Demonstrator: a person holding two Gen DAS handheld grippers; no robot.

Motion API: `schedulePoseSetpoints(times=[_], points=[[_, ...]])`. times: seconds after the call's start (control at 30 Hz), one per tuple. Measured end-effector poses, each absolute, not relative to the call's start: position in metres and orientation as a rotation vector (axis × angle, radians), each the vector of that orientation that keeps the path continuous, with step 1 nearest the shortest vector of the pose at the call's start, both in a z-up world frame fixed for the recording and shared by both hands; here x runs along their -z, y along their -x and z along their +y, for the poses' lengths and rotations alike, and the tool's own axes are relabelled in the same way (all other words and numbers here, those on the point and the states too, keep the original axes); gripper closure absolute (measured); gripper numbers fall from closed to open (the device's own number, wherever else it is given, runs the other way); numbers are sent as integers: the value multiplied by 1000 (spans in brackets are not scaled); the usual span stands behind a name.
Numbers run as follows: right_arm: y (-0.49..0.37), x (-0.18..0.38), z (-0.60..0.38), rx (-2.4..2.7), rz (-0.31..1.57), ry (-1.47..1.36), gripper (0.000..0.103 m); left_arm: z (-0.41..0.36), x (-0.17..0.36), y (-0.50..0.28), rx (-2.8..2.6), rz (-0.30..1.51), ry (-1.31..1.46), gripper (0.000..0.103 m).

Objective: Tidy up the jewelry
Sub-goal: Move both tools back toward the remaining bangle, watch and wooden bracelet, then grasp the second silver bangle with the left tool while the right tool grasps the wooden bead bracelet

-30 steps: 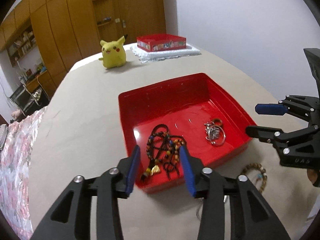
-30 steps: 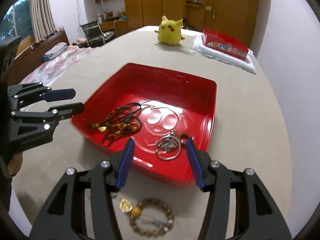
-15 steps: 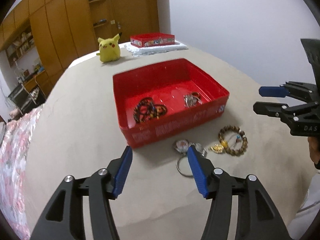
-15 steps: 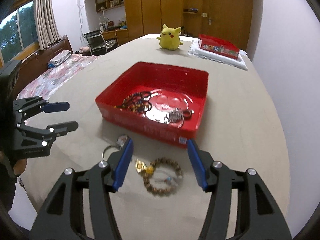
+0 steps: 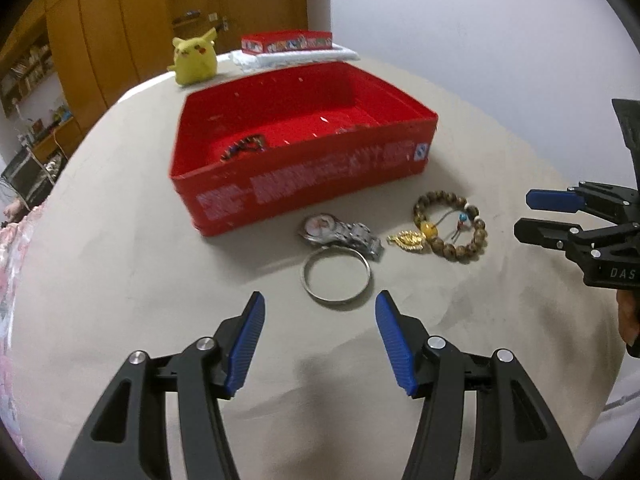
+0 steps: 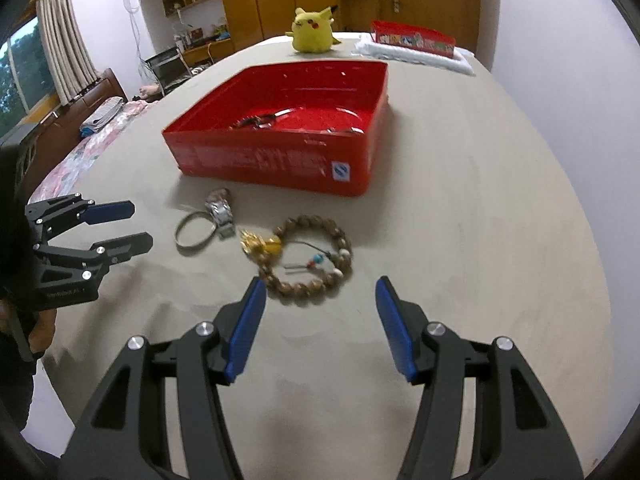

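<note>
Beige tabletop, bedroom with wood cabinets behind; landmark is the red box.

Left wrist view: left gripper empty, jaws apart after widening over the last second, nothing between them. Silver bangle lies just in front of the box's near wall, touching the watch, which sits between bangle and box. Bead bracelet with gold charm lies right of the watch. Dark beaded piece already inside the box. Right gripper further right of the box, jaws parted, empty.

Right wrist view: right gripper lines up on the bead bracelet, near side of the box. Bangle and watch sit left of it.

Risks, my read: bangle lies flat on the table, so pads could skate over it; watch touches it and may get dragged along. Bracelet's charm and tassel could snag or swing on lift.
</note>
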State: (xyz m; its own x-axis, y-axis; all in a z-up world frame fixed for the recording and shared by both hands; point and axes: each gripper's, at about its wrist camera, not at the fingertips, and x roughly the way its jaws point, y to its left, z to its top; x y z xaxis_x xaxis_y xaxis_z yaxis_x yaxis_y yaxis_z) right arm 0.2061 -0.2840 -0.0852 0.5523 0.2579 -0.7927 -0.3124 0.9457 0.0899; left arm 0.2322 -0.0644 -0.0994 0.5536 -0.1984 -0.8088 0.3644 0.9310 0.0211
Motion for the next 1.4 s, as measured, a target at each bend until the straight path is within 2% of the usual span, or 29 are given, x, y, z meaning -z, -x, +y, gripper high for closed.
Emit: schedulePoseSetpoints(times=[0.4,0.77,1.2,1.33,1.4], points=[[-234,101,-292,-333,948,48,58,-87,130,-251,362,993,-215,45],[-261,112,-281,-359,963,67,64,-84,135,-264,324,990,-193,27],[-277,123,-277,-371,977,89,66,-84,137,-264,305,976,-182,27],[-276,125,-272,-364,966,125,66,-86,137,-263,293,975,-178,29],[-275,126,-272,-358,959,138,70,-86,136,-262,294,972,-178,34]])
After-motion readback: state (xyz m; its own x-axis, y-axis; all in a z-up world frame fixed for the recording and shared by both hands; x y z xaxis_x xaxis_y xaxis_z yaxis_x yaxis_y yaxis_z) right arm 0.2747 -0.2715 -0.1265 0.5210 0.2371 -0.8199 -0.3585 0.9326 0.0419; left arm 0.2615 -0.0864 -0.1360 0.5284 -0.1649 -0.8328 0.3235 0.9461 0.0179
